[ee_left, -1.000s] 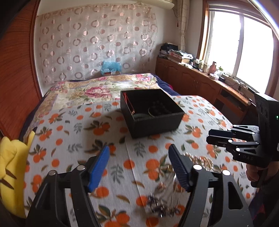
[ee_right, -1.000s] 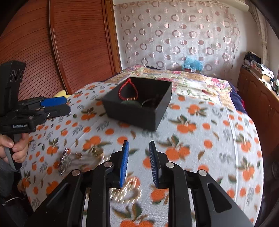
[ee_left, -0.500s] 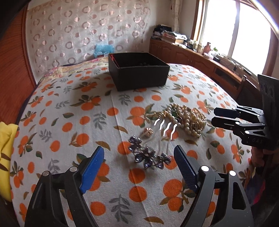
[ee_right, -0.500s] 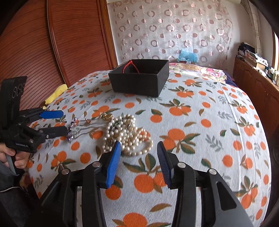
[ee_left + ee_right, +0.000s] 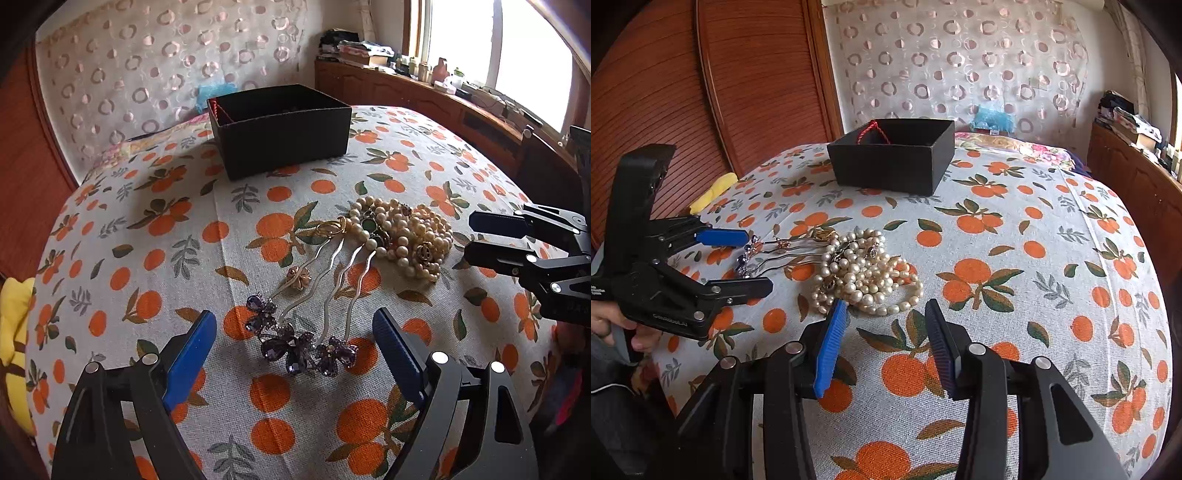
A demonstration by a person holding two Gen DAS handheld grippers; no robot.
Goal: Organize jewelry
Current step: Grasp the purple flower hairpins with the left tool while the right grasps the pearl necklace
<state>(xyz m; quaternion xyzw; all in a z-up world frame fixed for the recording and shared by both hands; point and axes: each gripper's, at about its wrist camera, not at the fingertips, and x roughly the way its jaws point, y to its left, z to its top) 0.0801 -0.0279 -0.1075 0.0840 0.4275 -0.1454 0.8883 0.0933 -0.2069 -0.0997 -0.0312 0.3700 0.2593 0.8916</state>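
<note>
On the orange-print cloth (image 5: 184,236), seen from the left wrist, the left gripper (image 5: 295,343) hangs over the purple-jewelled hair pins (image 5: 295,350); its ribbed blue pads are far apart and opening, flanking the faceted butterfly heads without touching them. The pins' wavy silver prongs run up toward a heap of round cream pearl strands (image 5: 406,236), with a gold ring (image 5: 328,229) and a small rose-gold flower (image 5: 297,275) just beside. Behind stands the square matte black box (image 5: 280,136), a red cord (image 5: 214,109) showing at its inner wall. The right gripper (image 5: 480,240) reaches in from the right edge, near the pearls. A yellow cloth (image 5: 13,332) lies at the left edge.

From the right wrist, the right gripper (image 5: 882,325) has its ridged pads partly apart with nothing between them, just short of the pearl strands (image 5: 864,273); the left pad overlaps the heap's near edge in this view. The left gripper (image 5: 735,258), held by a hand (image 5: 624,328), straddles the hair pins (image 5: 757,254) at the left. The black box (image 5: 894,162) sits well beyond on the cloth (image 5: 1034,258), its red cord (image 5: 873,129) looping above the rim. Slatted wooden panels (image 5: 665,92) and a circle-patterned curtain (image 5: 960,55) close the background.
</note>
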